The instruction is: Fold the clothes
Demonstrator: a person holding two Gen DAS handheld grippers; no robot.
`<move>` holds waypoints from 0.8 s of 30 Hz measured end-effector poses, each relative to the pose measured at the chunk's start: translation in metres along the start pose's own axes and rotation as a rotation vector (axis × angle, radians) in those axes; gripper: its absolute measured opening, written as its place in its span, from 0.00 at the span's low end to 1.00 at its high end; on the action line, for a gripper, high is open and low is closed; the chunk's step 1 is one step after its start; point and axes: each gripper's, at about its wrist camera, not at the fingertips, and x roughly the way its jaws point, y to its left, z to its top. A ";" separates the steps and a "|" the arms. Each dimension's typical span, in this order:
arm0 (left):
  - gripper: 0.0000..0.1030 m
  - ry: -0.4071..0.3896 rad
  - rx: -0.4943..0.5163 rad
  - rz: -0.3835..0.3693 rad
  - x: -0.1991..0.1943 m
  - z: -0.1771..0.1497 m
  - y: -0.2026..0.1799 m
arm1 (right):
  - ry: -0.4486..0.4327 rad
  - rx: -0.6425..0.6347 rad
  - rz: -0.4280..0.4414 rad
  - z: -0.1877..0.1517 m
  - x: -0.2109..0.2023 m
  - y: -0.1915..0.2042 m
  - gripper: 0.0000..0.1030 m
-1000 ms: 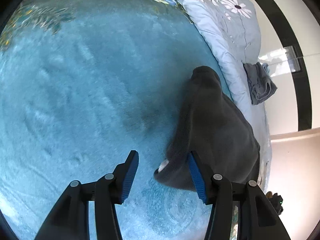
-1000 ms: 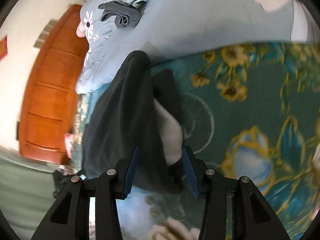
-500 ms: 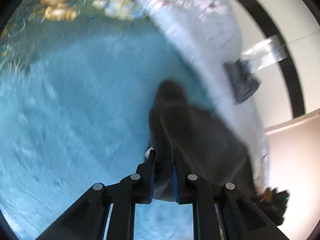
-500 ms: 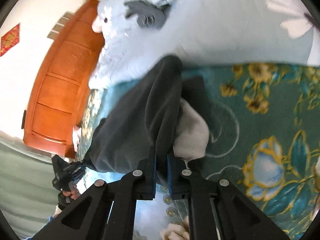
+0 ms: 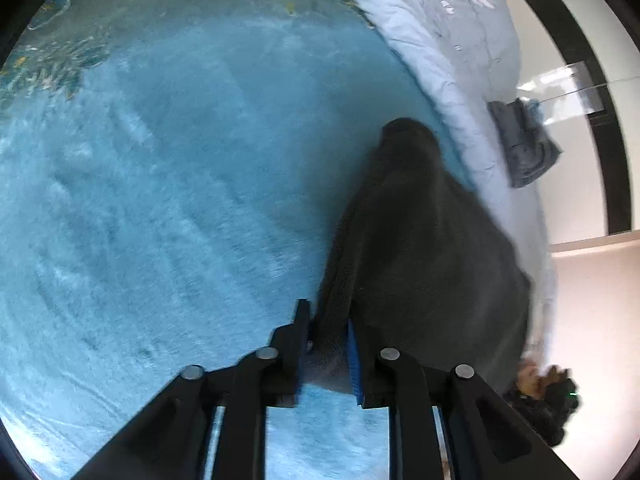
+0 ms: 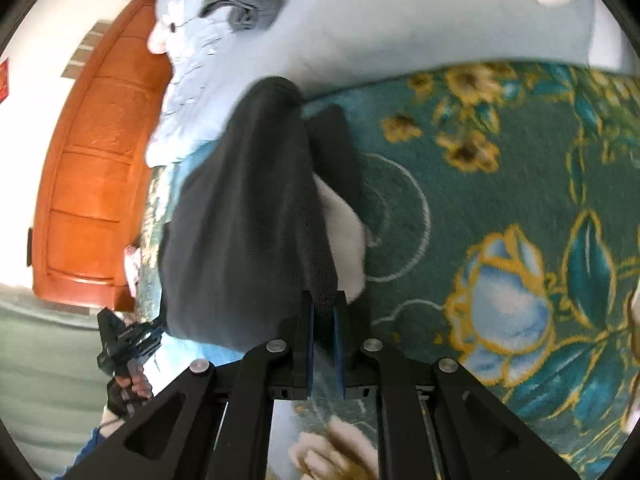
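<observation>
Teal plush blanket (image 5: 168, 184) with a flowered border covers the bed, and a pale blue floral quilt (image 5: 452, 44) lies along its far edge. From the left wrist, the left gripper (image 5: 328, 344) pinches a thick fold of the dark grey fleece garment (image 5: 424, 248) near that edge, its jaws easing apart slightly. From the right wrist, the right gripper (image 6: 323, 320) is clamped nearly shut on the garment's edge, beside its white lining (image 6: 344, 236). An orange wooden door (image 6: 92, 168) stands behind.
</observation>
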 end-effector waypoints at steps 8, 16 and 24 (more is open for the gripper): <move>0.59 -0.046 -0.073 -0.034 -0.006 0.036 -0.007 | -0.109 -0.052 0.009 0.044 -0.017 0.011 0.37; 0.59 0.031 -0.015 0.067 0.042 0.046 -0.037 | -0.161 -0.004 0.054 0.104 0.035 0.033 0.48; 0.21 -0.023 0.071 0.086 0.029 0.042 -0.044 | -0.125 0.066 0.030 0.124 0.066 0.035 0.46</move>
